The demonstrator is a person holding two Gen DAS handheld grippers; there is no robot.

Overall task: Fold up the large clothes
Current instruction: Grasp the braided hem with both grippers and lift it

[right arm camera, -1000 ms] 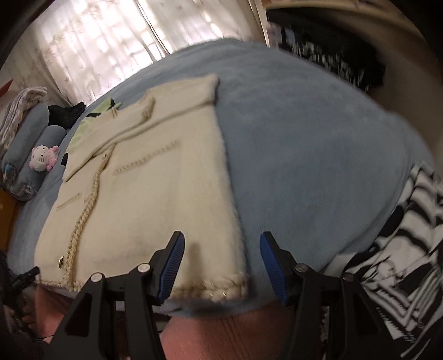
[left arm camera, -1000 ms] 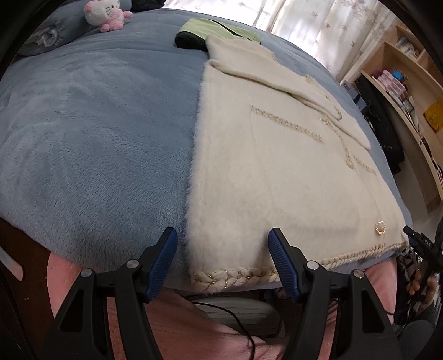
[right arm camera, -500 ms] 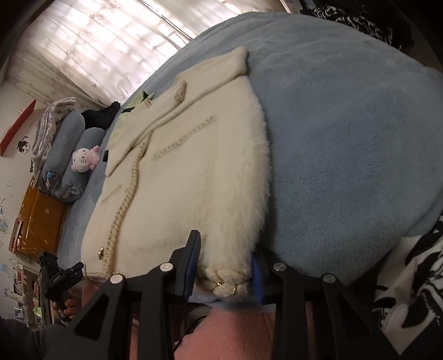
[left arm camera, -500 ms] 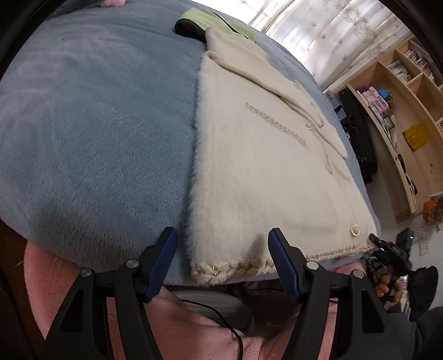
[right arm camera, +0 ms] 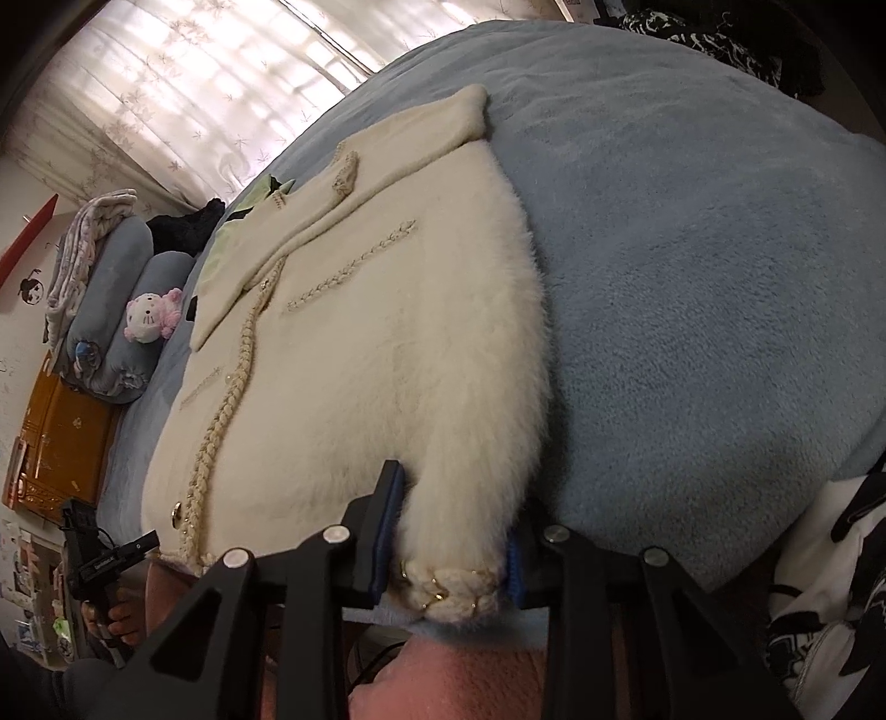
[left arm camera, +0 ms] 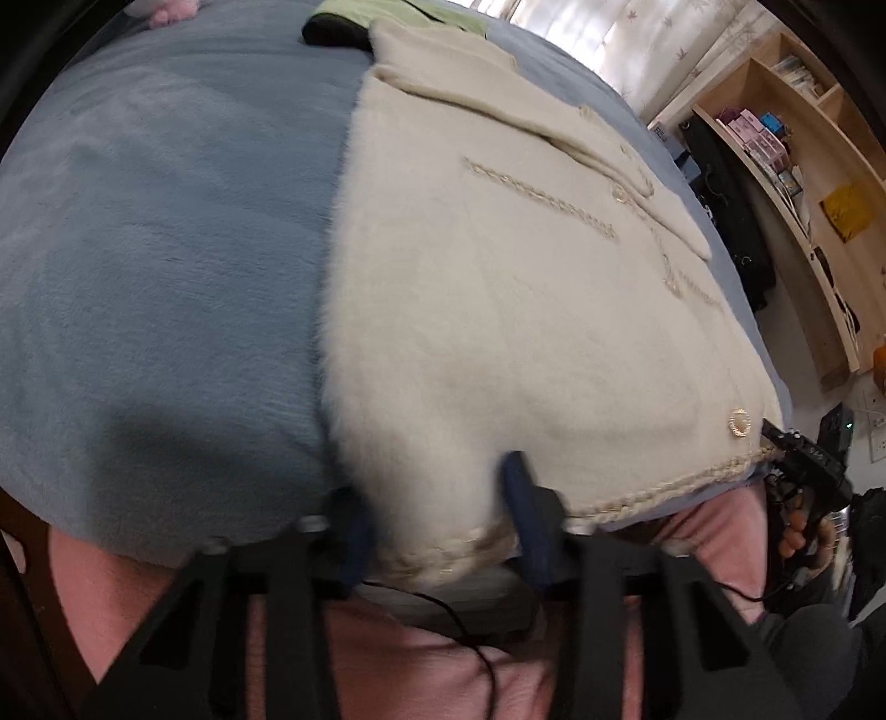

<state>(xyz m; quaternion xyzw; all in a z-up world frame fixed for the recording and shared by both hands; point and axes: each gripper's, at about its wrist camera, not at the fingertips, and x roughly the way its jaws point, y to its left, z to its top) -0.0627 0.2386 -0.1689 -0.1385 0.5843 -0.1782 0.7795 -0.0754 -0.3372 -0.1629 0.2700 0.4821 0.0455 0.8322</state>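
A cream fluffy cardigan [left arm camera: 498, 277] with braided trim lies flat on the blue fleece bed cover [left arm camera: 166, 249], sleeves folded in, hem toward me. My left gripper [left arm camera: 434, 498] is closing on the hem's left corner, with the fabric bunched between its blue pads. In the right wrist view the same cardigan [right arm camera: 360, 332] runs away from me. My right gripper [right arm camera: 451, 520] is closing on the hem's right corner, and the braided edge bulges between its pads [right arm camera: 387, 520].
Wooden shelves [left arm camera: 803, 166] stand right of the bed. A plush toy [right arm camera: 149, 315] and rolled pillows [right arm camera: 111, 266] sit at the head, with a green garment [left arm camera: 398, 11] beyond the collar. Black-and-white cloth [right arm camera: 819, 609] lies at the right edge. A pink garment [left arm camera: 387, 664] is below.
Both grippers have come down onto the hem. The left jaws went from wide apart to pinching the left corner. The right jaws closed earlier and now squeeze the right corner tighter.
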